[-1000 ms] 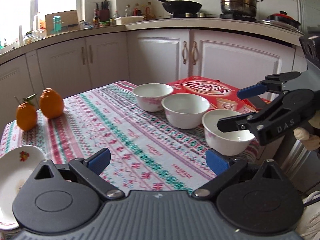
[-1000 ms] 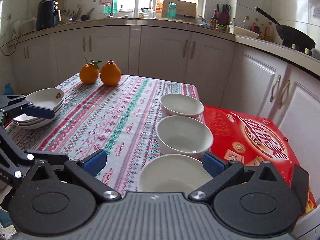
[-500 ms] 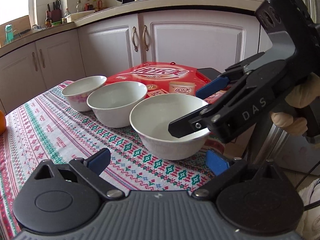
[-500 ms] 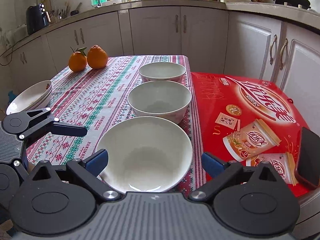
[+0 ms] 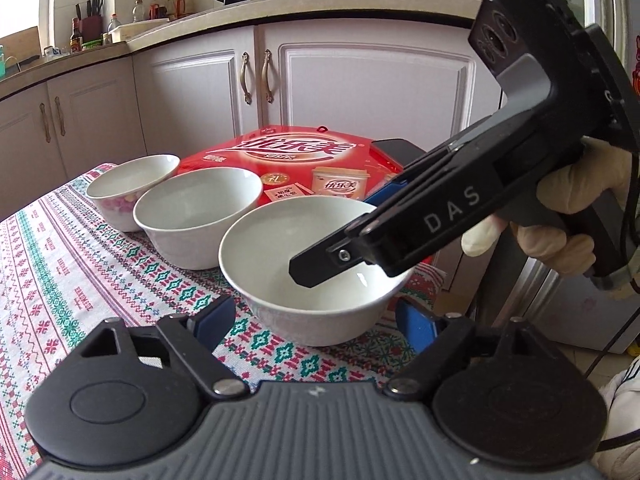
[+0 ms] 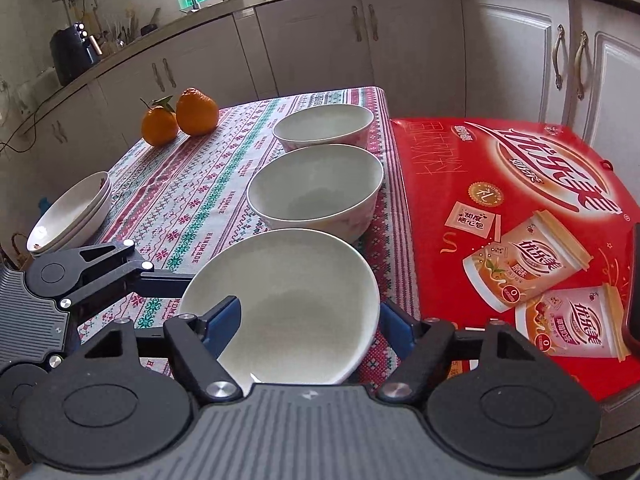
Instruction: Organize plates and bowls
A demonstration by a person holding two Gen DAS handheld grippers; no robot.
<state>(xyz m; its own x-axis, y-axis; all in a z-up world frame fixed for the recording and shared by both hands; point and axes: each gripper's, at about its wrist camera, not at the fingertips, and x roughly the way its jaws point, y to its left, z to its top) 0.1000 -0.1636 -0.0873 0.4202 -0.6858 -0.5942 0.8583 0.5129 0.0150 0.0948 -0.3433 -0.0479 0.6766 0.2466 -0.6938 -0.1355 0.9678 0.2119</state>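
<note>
Three round white ceramic bowls stand in a row on the striped, patterned tablecloth (image 6: 192, 216), close to its edge by the box.

Nearest: your left gripper (image 5: 316, 322) has its blue pads on either side of the nearest bowl (image 5: 264, 264), low at the base. The jaws are closing with that bowl between them. A little cloth shows between each pad and the bowl, so there is no grip yet.

Your right gripper (image 6: 310, 322) comes in from the opposite side. One finger sits inside the nearest bowl and the other outside the rim, pressed together on the wall. The bowl's base rests on the cloth. A pale-gloved hand (image 5: 568, 216) holds this gripper's handle.

Next: the middle bowl (image 6: 316, 188) is just beyond the nearest bowl, and the far bowl (image 6: 324, 126) just beyond that. I cannot tell whether their rims touch.

Beside the row, the flat red printed cardboard box (image 6: 500, 184) lies against the cloth's edge.

Across the table, a stack of shallow white plates (image 6: 68, 216) sits at the other edge.

Two oranges (image 6: 196, 112) stand side by side near the far corner.

Beyond are white cabinet doors (image 5: 372, 92).
</note>
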